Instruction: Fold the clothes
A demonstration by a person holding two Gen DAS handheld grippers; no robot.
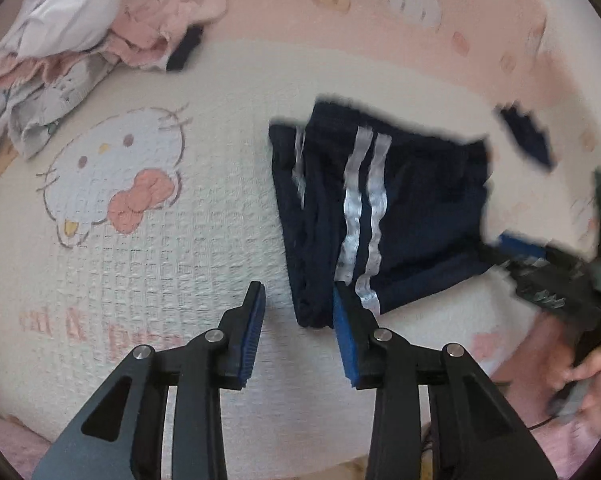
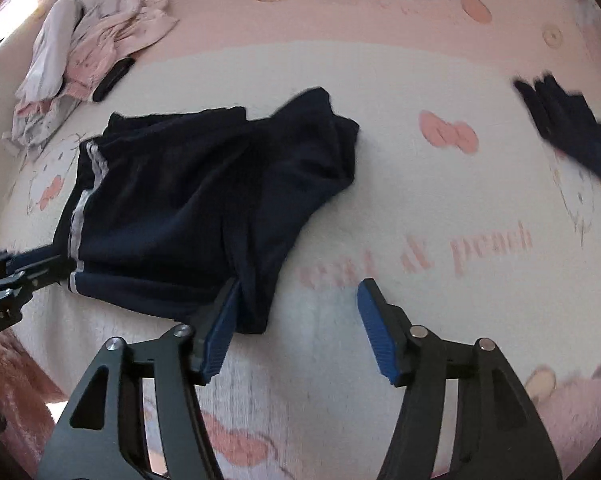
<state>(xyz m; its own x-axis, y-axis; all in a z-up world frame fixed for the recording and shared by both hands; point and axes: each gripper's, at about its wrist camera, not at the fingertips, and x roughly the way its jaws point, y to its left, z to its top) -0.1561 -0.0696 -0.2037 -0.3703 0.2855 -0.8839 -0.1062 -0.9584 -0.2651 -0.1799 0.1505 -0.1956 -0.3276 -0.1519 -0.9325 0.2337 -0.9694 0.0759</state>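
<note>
- Now the navy shorts (image 1: 380, 208) with white side stripes lie folded on the cat-print bedspread (image 1: 160, 264).
- Left gripper (image 1: 300, 300) is spread wide, grasping nothing, one blue pad at the shorts' near edge.
- Right gripper (image 2: 298, 300) is likewise released, its left pad beside the shorts' hem.
- Pile of pale laundry (image 2: 80, 52) sits far left; a small dark garment (image 2: 568, 132) lies well apart, right.

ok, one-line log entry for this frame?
left gripper: open, at striped hem | right gripper: open, at plain hem | navy white-striped fabric shorts: flat on bedspread, unheld
</note>
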